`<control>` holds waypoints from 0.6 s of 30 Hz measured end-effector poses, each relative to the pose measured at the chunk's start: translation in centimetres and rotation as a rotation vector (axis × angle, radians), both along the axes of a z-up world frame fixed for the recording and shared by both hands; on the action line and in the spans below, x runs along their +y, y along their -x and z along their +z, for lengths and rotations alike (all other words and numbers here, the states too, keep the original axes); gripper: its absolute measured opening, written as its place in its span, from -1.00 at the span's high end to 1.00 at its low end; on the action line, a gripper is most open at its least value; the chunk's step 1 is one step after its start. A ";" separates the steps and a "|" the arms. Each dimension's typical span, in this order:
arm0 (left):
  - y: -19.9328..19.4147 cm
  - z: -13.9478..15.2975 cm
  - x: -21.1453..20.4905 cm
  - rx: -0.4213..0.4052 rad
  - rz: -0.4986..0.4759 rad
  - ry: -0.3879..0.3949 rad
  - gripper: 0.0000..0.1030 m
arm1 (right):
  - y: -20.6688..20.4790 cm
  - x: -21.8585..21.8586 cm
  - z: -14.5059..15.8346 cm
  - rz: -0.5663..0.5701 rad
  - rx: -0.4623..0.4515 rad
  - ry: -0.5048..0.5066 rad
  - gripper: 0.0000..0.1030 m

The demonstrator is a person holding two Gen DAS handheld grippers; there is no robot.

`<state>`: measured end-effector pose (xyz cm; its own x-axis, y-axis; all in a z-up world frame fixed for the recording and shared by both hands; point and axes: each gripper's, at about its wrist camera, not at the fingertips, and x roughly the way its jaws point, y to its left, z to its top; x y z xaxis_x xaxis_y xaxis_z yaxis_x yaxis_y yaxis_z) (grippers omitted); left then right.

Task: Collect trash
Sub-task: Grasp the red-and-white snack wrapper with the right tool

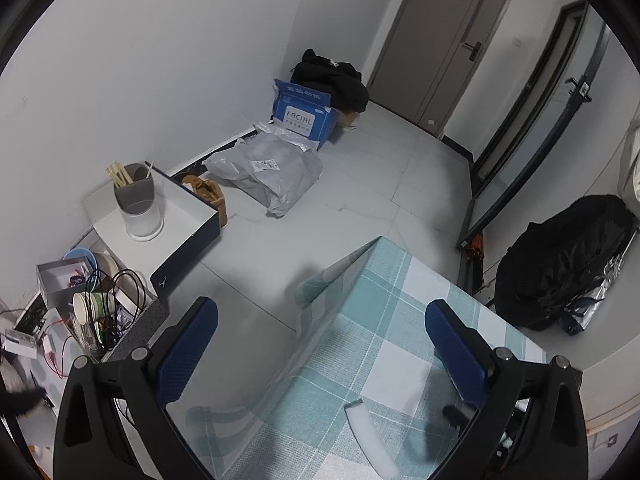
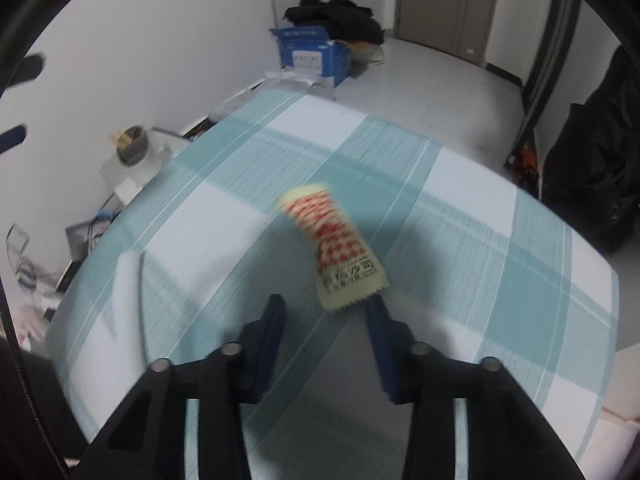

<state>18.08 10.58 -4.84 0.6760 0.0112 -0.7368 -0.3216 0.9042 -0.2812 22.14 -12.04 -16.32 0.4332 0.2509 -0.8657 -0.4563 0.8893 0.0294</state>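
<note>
Snack wrapper (image 2: 334, 246) lies on the checked tablecloth (image 2: 460, 216), at twelve o'clock from your right gripper (image 2: 326, 306). Its jaws stand apart, grasping nothing. Your left gripper (image 1: 320, 320) gapes wide, empty.

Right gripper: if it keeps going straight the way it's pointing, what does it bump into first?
Probably the snack wrapper lying on the checked tablecloth. The right gripper has its fingers apart just short of the wrapper's near end.

The right gripper (image 2: 326, 312) hung over the teal-checked tablecloth (image 2: 460, 216), jaws partly apart. A cream wrapper with red checks (image 2: 334, 242) lay mid-table, its serrated end just beside the right fingertip (image 2: 376, 312); contact unclear.
</note>
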 end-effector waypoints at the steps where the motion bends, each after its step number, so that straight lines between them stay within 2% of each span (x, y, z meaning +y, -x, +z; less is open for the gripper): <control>1: 0.1 -0.2 0.3 0.003 0.008 0.005 -0.97 | 0.4 0.2 0.0 0.015 0.014 -0.001 0.43; 4: 0.2 -0.7 1.1 0.018 0.020 0.032 -0.97 | 1.7 1.2 0.4 0.074 0.063 0.006 0.61; 6: 0.3 -0.9 1.3 0.027 0.020 0.044 -0.97 | 2.4 1.6 1.0 0.091 0.029 0.052 0.59; 9: 0.3 -1.1 1.7 0.029 0.021 0.057 -0.97 | 2.1 0.7 2.5 0.046 0.009 0.005 0.55; 10: 0.2 -1.1 1.8 0.020 0.014 0.068 -0.97 | 1.9 0.5 2.8 0.035 0.008 -0.013 0.49; 13: -0.1 -1.2 2.1 0.012 0.010 0.087 -0.97 | 0.3 0.5 3.5 0.007 -0.042 -0.015 -0.04; 15: -0.2 -1.4 2.4 0.015 0.007 0.105 -0.97 | -1.6 0.9 3.2 0.014 -0.059 0.011 -0.07; 18: -0.2 -1.7 2.8 0.005 0.002 0.156 -0.97 | -4.0 1.5 1.7 0.041 -0.008 0.040 -0.06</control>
